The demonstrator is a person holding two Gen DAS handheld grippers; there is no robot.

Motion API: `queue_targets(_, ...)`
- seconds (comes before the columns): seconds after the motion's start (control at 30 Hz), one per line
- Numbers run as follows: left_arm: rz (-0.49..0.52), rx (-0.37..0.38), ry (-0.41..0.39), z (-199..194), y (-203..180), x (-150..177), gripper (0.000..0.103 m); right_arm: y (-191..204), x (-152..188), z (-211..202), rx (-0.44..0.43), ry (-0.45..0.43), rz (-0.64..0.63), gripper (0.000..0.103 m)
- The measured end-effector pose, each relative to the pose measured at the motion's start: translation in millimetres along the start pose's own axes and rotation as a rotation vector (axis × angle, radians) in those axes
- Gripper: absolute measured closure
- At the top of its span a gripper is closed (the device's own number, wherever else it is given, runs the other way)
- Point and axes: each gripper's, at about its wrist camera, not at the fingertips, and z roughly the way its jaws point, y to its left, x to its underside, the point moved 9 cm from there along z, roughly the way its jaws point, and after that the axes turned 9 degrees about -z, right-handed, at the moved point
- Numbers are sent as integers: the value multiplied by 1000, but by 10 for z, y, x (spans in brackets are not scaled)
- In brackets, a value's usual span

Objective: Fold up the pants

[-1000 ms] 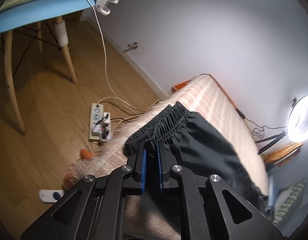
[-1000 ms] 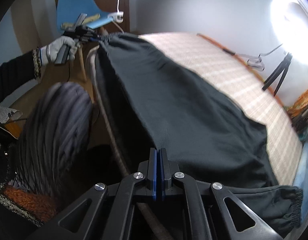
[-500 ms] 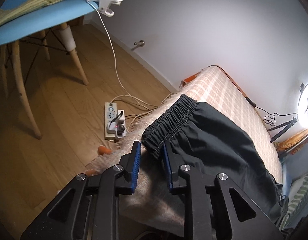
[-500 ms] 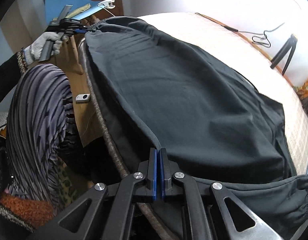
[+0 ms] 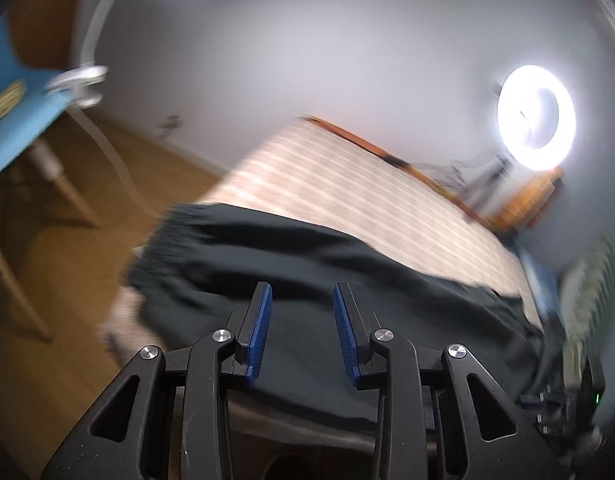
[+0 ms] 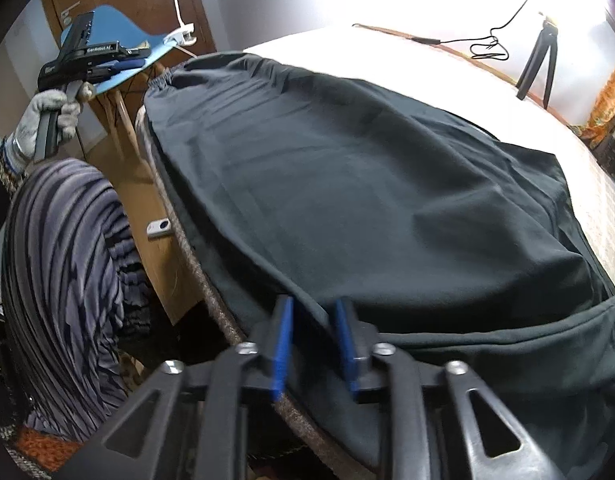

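Observation:
Dark pants (image 6: pixel 367 184) lie spread along the near side of the bed, waistband (image 6: pixel 163 78) at the far left end. In the blurred left wrist view the pants (image 5: pixel 307 256) stretch across below the open left gripper (image 5: pixel 303 292), which holds nothing. The left gripper also shows in the right wrist view (image 6: pixel 103 66), lifted off the waistband in a gloved hand. My right gripper (image 6: pixel 313 312) is open, its blue pads either side of a fold of the pants' edge without clamping it.
The bed (image 6: pixel 407 52) has a checked cover. A blue chair (image 6: pixel 119 28) with a clip lamp stands beyond the waistband. A ring light (image 5: pixel 535 116) and small tripod (image 6: pixel 537 60) are at the far side. The person's striped clothing (image 6: pixel 63 280) is at the left. A small white device (image 6: pixel 159 227) lies on the wooden floor.
Both grippers have opened and let go of the pants, which now rest on the bed. The left gripper has lifted and swung right, away from the waistband.

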Motion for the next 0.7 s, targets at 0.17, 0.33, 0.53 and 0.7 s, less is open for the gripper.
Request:
queue_targets(0.17, 100, 109, 88, 183, -548, 299, 73, -112, 0, -218, 11, -44, 68, 69)
queue_targets(0.33, 184, 160, 138, 295, -911, 552, 73, -393, 10, -498, 76, -99, 179, 53)
queue_targets(0.53, 293, 205, 179, 346, -1226, 786, 59, -1166, 180, -892, 310, -116, 413, 25)
queue_targets(0.7, 355, 265, 213, 364, -1518, 889, 59, -1991, 398, -1142, 437, -87, 677, 15)
